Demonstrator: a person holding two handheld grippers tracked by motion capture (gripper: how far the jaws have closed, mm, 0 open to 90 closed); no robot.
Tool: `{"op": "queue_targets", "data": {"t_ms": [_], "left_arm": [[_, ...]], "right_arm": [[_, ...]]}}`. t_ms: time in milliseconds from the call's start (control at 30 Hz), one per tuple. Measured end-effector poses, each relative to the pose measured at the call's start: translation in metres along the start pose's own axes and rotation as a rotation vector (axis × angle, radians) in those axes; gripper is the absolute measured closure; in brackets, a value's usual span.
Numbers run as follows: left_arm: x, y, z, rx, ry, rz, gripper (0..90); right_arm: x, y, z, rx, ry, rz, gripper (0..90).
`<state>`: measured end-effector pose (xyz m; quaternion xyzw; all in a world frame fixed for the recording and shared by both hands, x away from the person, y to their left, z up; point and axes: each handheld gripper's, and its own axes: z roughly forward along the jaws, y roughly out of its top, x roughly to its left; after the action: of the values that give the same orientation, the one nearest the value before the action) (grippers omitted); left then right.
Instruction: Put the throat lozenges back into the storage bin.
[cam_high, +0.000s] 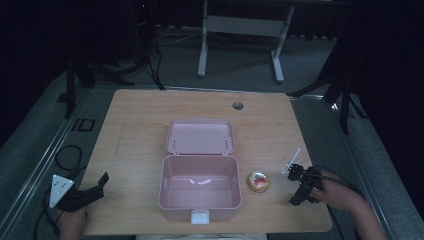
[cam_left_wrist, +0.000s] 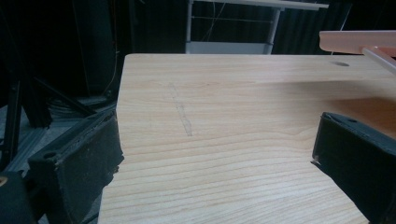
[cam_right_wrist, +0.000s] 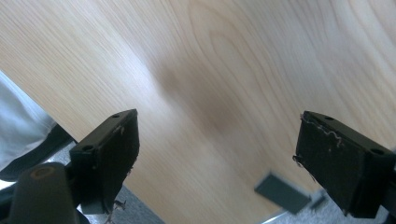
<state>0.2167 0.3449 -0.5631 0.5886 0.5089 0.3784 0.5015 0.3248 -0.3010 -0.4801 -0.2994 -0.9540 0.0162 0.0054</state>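
Note:
A pink box (cam_high: 200, 192) stands empty in the middle of the wooden table (cam_high: 140, 130), its lid (cam_high: 200, 136) laid back flat behind it. A small round tin with a red and yellow top (cam_high: 258, 181) lies just right of the box. My right gripper (cam_high: 299, 185) hovers right of the tin, tilted down at the tabletop, jaws wide apart with nothing between them (cam_right_wrist: 217, 158). My left gripper (cam_high: 92, 192) rests at the table's front left corner, open and empty (cam_left_wrist: 217, 154). The pink lid's edge (cam_left_wrist: 359, 41) shows at the top right of the left gripper view.
A cable hole (cam_high: 238, 105) sits near the table's far edge. Behind the table stands a white desk frame (cam_high: 240, 30). Black stand legs (cam_high: 80, 75) flank both sides on the grey floor. A white latch (cam_high: 199, 216) sticks out of the box front.

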Motion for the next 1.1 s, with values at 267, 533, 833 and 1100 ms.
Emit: {"op": "queue_targets", "data": {"t_ms": [267,533,833,1100], "left_arm": [[0.0,0.0,0.0,-0.002,-0.006,-0.005,1.8],[0.0,0.0,0.0,-0.002,-0.009,-0.005,1.9],[0.0,0.0,0.0,-0.001,-0.012,-0.003,1.9],[0.0,0.0,0.0,0.001,-0.013,0.0,1.9]], "right_arm": [[0.007,0.032,0.001,-0.013,-0.001,-0.055,13.3],[0.013,0.062,0.002,-0.038,0.0,-0.105,12.8],[0.015,0.089,0.011,-0.025,0.015,-0.136,12.9],[0.015,0.106,0.025,-0.009,0.031,-0.124,12.8]]}}
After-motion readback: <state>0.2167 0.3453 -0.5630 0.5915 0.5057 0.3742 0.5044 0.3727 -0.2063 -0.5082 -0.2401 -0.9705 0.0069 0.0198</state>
